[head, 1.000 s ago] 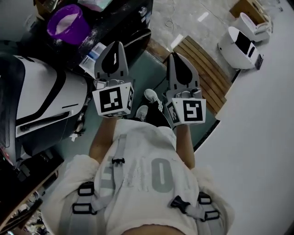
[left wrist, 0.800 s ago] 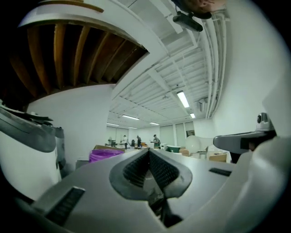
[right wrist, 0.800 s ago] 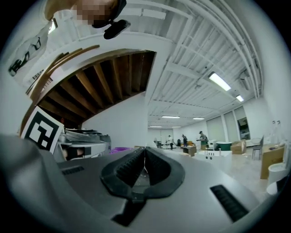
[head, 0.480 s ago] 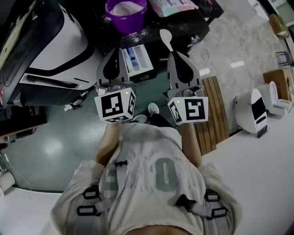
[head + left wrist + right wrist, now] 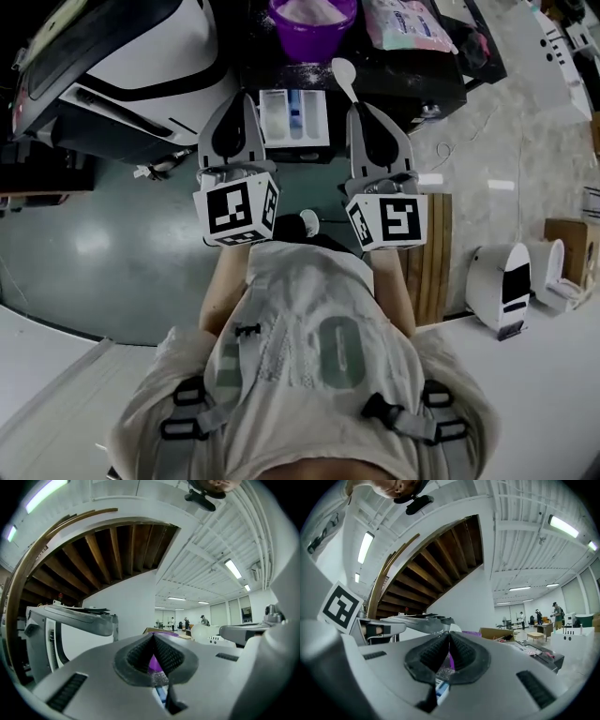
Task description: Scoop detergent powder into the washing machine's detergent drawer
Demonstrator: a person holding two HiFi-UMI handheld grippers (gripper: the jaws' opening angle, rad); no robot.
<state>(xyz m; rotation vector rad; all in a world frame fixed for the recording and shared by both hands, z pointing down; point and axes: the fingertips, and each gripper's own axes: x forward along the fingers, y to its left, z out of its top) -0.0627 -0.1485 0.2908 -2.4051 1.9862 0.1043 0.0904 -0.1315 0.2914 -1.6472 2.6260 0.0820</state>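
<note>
Nearest the head camera is the person's torso [image 5: 300,356] in a pale top crossed by grey straps, with both arms stretched forward. Each hand carries a tool with a marker cube. The left tool [image 5: 245,97] has its 2 jaws closed tip to tip with nothing gripped. In its own view the ribbed pads [image 5: 138,653] meet at the front and leave only a narrow wedge behind them, through which purple shows. The right tool [image 5: 361,107] is likewise pressed together and empty, its pads [image 5: 461,651] touching at the tip. Both hang side by side, apart from each other, above the grey-green floor [image 5: 103,253]. Just beyond and between their tips the white detergent drawer [image 5: 293,117] juts out, open, with a blue insert in its middle compartment. A white spoon [image 5: 343,71] lies on the black counter [image 5: 412,80] just past the right tool's tip, its bowl away from the person. Farther back on the counter sits a purple tub [image 5: 314,42] holding white powder [image 5: 314,9], with a pink-and-blue bag [image 5: 408,23] to its right. The white-and-black washing machine [image 5: 122,66] stands left of the drawer
</note>
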